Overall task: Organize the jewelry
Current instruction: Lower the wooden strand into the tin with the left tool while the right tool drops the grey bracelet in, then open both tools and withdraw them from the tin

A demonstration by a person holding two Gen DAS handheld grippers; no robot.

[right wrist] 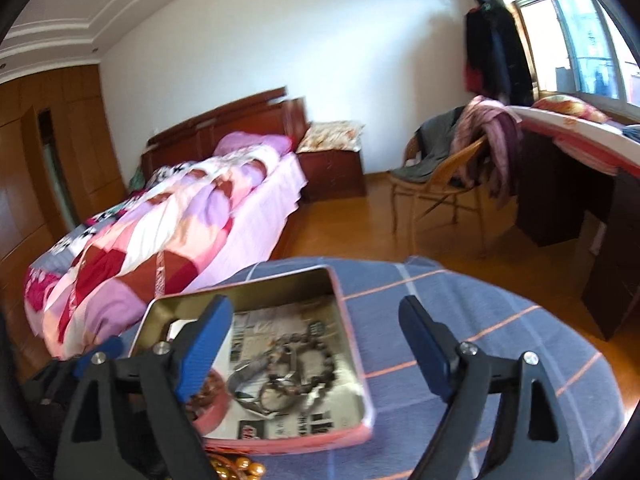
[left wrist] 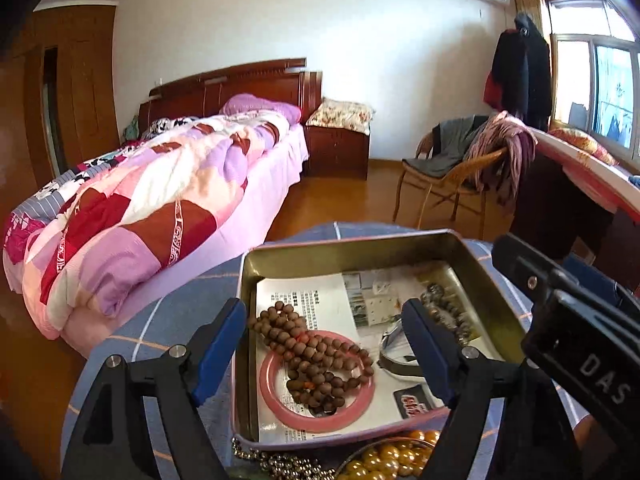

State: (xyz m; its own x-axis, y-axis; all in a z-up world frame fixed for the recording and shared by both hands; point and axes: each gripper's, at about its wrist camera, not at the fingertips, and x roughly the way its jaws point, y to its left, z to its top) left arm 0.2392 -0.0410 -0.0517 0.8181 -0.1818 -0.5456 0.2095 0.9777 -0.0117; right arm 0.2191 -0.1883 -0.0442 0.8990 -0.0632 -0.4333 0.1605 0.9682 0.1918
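Note:
An open tin (left wrist: 352,242) with a pink rim, lined with printed paper, stands on the table. In it lie a brown bead strand (left wrist: 316,356) across a pink bangle (left wrist: 276,400), a silvery band (left wrist: 394,344) and a dark bead bracelet (left wrist: 444,308). Gold beads (left wrist: 384,456) and a silver bead chain (left wrist: 276,460) lie on the cloth in front of the tin. My left gripper (left wrist: 324,308) is open above the tin, holding nothing. My right gripper (right wrist: 314,304) is open too and empty, over the right side of the tin (right wrist: 349,320) near the dark bracelet (right wrist: 320,356).
The round table wears a blue checked cloth (right wrist: 480,360). Beyond it are a bed with a patchwork quilt (left wrist: 160,200), a nightstand (left wrist: 338,148), a wicker chair draped with clothes (left wrist: 460,168) and a dark desk (right wrist: 560,184) under the window.

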